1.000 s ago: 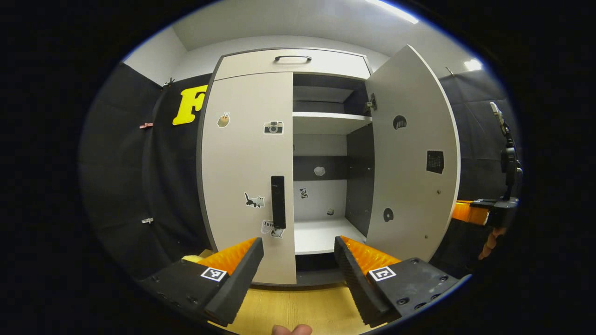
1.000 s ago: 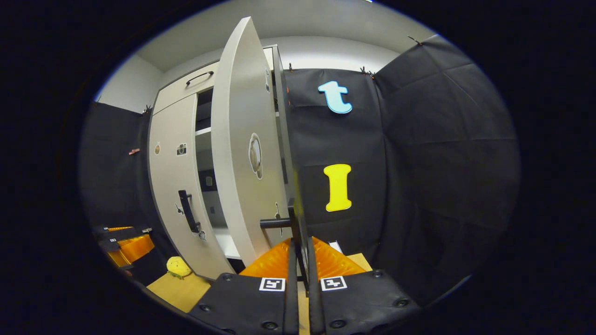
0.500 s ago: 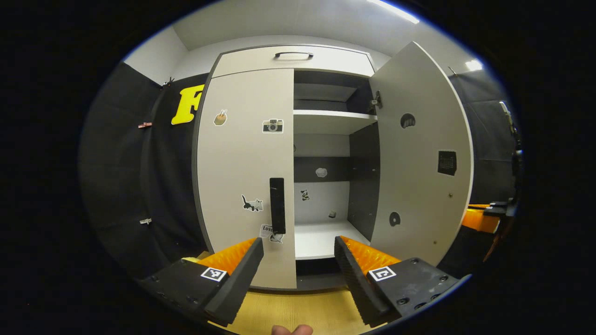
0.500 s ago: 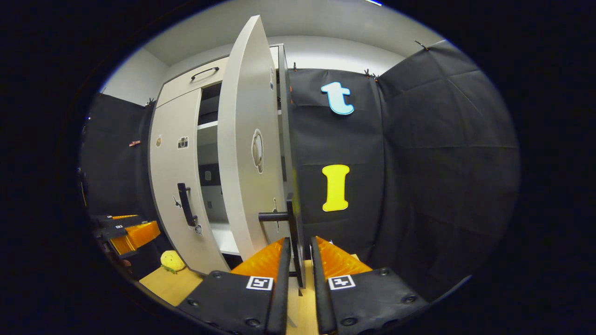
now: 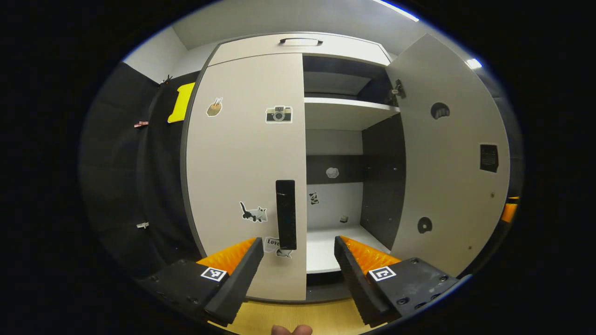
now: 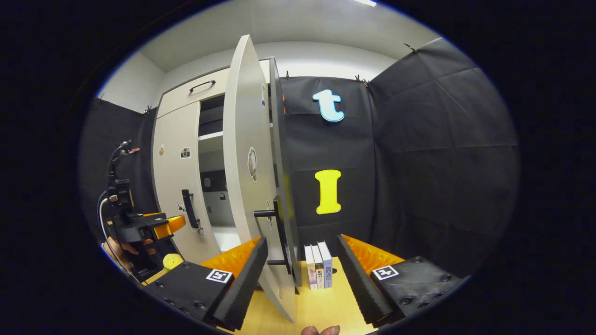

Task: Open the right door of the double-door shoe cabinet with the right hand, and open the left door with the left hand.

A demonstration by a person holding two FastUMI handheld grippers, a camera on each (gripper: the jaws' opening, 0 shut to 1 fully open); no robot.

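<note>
Two grippers, both with jaws released. Left gripper (image 5: 295,260): left door (image 5: 242,167) shut, its black handle (image 5: 286,214) just ahead between jaws, untouched. Right door (image 5: 449,163) swung wide open beyond right jaw. Right gripper (image 6: 300,267): right door handle (image 6: 277,232) between spread jaws, ungripped; three books (image 6: 318,265) upright on table (image 6: 321,309) past it.
</note>
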